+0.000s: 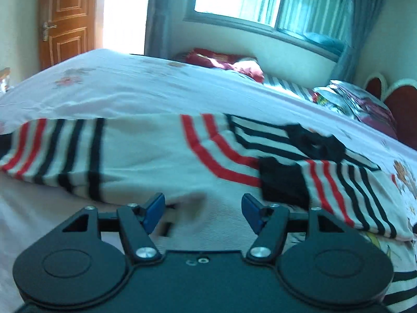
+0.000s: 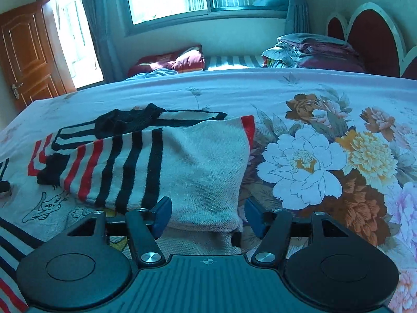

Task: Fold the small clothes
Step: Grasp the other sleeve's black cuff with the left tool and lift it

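Across the floral bedspread [image 2: 325,109], a knitted striped sweater [image 2: 198,161], both blue-padded tools agape, empty.

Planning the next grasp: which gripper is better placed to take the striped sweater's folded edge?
Right, probably. The right gripper has open jaws straddling the striped sweater at its folded near edge. The left gripper is open too, but with only flat cloth between its jaws, in a blurred view.

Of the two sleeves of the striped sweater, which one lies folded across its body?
The sleeve with the black cuff on the striped sweater, crossing above the cartoon print; the other sleeve stretches outward.
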The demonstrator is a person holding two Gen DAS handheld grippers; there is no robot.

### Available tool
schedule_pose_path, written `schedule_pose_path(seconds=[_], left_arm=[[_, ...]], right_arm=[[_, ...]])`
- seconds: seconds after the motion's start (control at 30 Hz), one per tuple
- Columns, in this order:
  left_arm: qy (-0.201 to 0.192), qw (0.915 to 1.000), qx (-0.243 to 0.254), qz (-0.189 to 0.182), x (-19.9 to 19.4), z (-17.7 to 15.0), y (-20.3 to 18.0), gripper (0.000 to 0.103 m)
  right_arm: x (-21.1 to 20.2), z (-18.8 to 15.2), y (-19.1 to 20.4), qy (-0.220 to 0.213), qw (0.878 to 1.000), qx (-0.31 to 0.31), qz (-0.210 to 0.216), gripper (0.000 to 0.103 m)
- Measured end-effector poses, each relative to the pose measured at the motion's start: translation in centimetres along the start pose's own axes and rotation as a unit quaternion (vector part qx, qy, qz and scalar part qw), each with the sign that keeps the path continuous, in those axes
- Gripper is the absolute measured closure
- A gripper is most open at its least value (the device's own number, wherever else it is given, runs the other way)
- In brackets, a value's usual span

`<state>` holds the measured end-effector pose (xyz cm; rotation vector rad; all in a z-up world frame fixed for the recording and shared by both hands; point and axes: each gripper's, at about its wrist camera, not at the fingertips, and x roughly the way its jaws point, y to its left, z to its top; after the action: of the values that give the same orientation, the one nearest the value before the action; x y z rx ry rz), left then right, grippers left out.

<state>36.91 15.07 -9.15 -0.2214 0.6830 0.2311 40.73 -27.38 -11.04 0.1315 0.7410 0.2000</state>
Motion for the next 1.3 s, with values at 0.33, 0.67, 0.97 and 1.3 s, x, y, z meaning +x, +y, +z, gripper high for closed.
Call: schedule_pose_path(seconds=[0.33,0.67,0.97,1.3], left_arm=[[-0.005,0.9704,-0.236,0.050,0.2,2.2,22.5,0.056],[-0.011,0.9369,-0.349,-0.020,4.4,2.6,29.8,0.092],[-0.041,0.9380,-0.340,-0.050,5.9,6.1,26.0,0.099],[-0.009,0.9855,-0.100,-0.137,7.6,11.0,6.0,0.099]], right_arm=[[-0.3,-1.3,8.5,0.009,0.999,0.038,-0.037,0.056],[0.2,-0.5,13.9,0.004,0.996,0.072,-0.059,0.056],[-0.3,-1.5,12.8,0.014,0.993,0.086,-0.084,0.056],[-0.7,-1.4,10.4,-0.002,0.992,0.101,-0.081,0.056]])
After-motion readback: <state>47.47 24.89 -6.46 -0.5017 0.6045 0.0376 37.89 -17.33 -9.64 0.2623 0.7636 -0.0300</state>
